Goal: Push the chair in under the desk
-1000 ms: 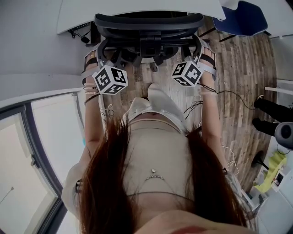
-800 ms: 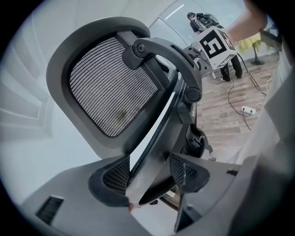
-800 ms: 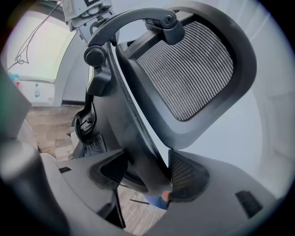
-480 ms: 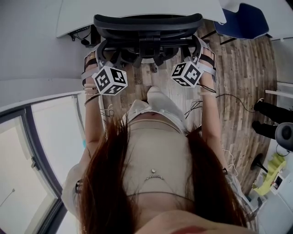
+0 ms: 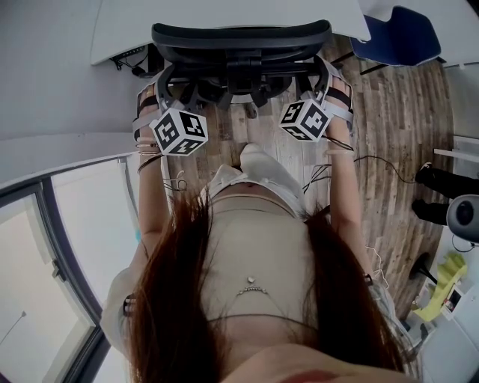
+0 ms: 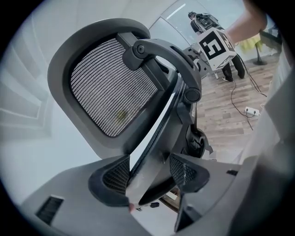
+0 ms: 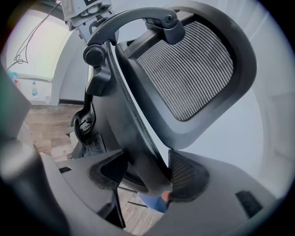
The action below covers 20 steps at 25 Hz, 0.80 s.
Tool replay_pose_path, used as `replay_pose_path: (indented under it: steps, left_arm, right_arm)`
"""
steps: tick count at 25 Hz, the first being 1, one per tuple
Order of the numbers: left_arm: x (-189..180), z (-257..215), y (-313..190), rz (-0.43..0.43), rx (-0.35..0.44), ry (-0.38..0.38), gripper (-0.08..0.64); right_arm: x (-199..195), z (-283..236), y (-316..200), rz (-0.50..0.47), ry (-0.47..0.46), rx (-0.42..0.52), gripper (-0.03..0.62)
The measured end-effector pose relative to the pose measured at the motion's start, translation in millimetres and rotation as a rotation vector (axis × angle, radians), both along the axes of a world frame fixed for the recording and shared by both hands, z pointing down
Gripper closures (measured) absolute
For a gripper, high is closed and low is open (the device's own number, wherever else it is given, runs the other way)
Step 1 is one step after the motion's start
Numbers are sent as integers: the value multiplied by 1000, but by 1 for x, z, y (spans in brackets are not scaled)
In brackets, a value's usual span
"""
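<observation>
Chair [image 5: 241, 36] and desk [image 5: 120, 22] nearly meet in the head view: the top of the backrest lies right at the desk's near edge, and the seat is out of sight beyond it, so it probably sits under the desktop already.

The left gripper [image 6: 148, 177] is on the side of the chair away from the desk. Its jaws are set wide and clamped on the left edge of the backrest frame, with both ribbed pads against it. The right gripper [image 7: 146, 173] holds the opposite edge of the frame the same way, equally far from the desk. The mesh headrest [image 6: 110, 87] rises above both grips.

By my reading the push itself is the step in hand, and it is close to its end. What remains looks like a short, straight shove toward the desk. Both sides should press evenly so the chair does not swivel on the wooden floor [image 5: 389, 112]. It should stop once the backrest reaches the desk's edge. After that the jaws would need to let go and draw back away from the desk.
</observation>
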<state>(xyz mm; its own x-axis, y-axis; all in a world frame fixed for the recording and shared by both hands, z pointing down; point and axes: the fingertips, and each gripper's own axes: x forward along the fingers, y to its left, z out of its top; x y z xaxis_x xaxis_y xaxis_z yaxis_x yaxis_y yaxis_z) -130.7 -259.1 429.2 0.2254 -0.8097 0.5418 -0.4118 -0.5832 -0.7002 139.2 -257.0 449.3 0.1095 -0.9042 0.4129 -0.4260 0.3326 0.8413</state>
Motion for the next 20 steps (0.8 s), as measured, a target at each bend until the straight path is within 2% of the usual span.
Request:
replay_pose_path:
  steps: [20]
  left_arm:
    - [9, 1, -23, -14, -1, -2, 295]
  right_arm:
    - [9, 1, -26, -13, -3, 9, 319]
